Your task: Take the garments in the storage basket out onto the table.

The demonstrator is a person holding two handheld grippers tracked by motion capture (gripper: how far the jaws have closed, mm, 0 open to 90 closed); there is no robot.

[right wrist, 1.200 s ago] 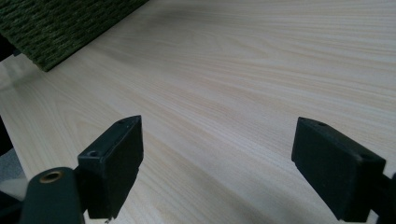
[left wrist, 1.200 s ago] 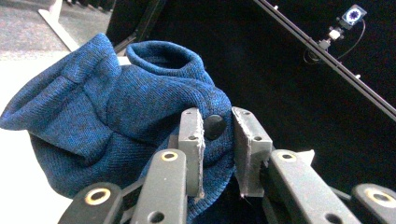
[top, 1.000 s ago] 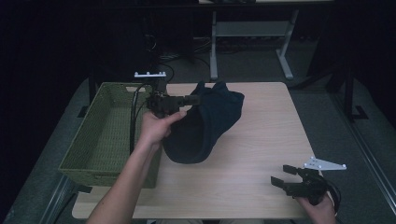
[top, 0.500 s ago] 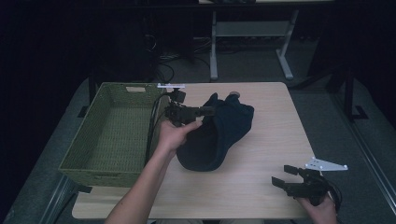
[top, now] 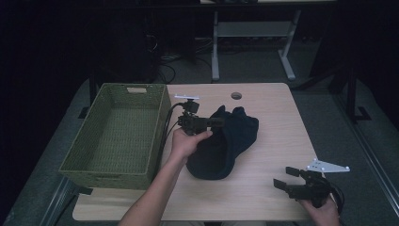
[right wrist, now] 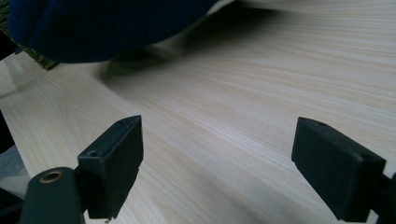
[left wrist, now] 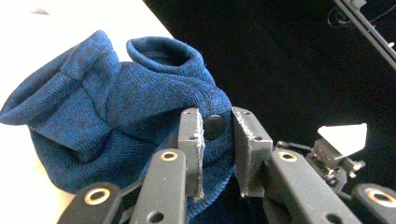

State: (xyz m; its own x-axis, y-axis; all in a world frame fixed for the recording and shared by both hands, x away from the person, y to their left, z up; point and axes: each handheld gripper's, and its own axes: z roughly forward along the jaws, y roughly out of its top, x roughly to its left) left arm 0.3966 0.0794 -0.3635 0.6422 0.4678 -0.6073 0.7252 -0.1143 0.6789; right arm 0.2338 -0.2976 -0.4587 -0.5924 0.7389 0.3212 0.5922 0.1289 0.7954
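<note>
Blue knit garment [left wrist: 116, 116] pinched by left gripper [left wrist: 217, 140], not yet in green woven basket [top: 117, 136] at 9 o'clock; right gripper [right wrist: 233, 163] agape, idle.

A pale wood-grain surface [top: 263, 108] fills the middle of the high view, its corners rounded and a small round hole [top: 236, 96] near its far edge. At the left of the frame a green woven basket [top: 84, 153] stands on it, its left side reaching past the surface's left edge. A dark blue knitted garment [top: 226, 146] lies bunched on the wood at the centre, just beside the basket's right wall. At the lower right of the frame the right tongs [top: 288, 179] sit low over the wood near the front edge; whether they touch it cannot be told. In the right gripper view, bare wood [right wrist: 261, 93] runs between the two spread jaws, with the garment [right wrist: 102, 23] at the upper left.
</note>
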